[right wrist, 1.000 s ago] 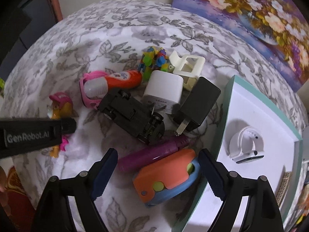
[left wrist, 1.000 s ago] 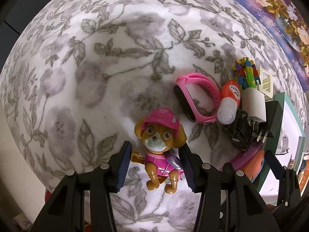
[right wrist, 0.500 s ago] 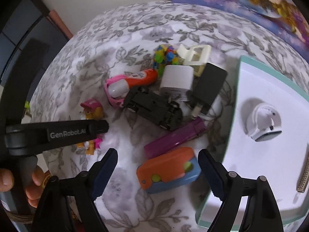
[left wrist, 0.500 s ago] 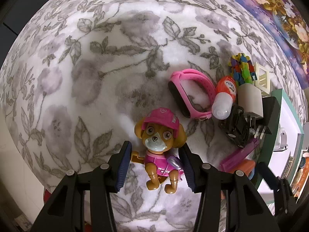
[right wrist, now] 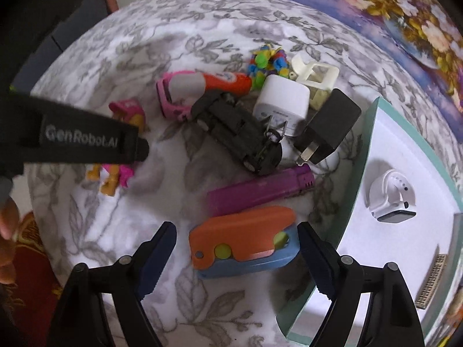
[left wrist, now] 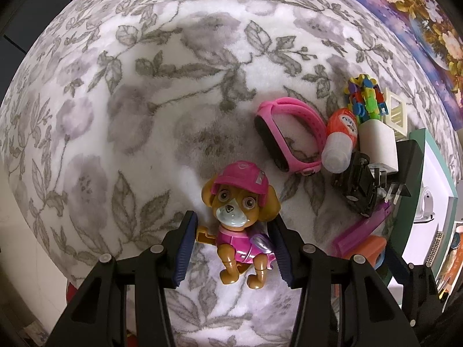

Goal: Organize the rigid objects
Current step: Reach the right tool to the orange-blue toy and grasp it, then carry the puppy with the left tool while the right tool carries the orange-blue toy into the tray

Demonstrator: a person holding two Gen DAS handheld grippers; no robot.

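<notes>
One puppy figure (left wrist: 240,219) sits on the floral surface (left wrist: 162,92), gripped, it seems, by the left tongs (left wrist: 231,248). The right tongs (right wrist: 237,260) gape around one orange-blue toy (right wrist: 246,240); two chargers nearby.

A home: ahead of the left gripper (left wrist: 233,247) lies a surface under fleecy grey-and-white leaf-print cloth (left wrist: 162,92), strewn with toys and phone chargers, beside a floral painting (right wrist: 405,8).
</notes>
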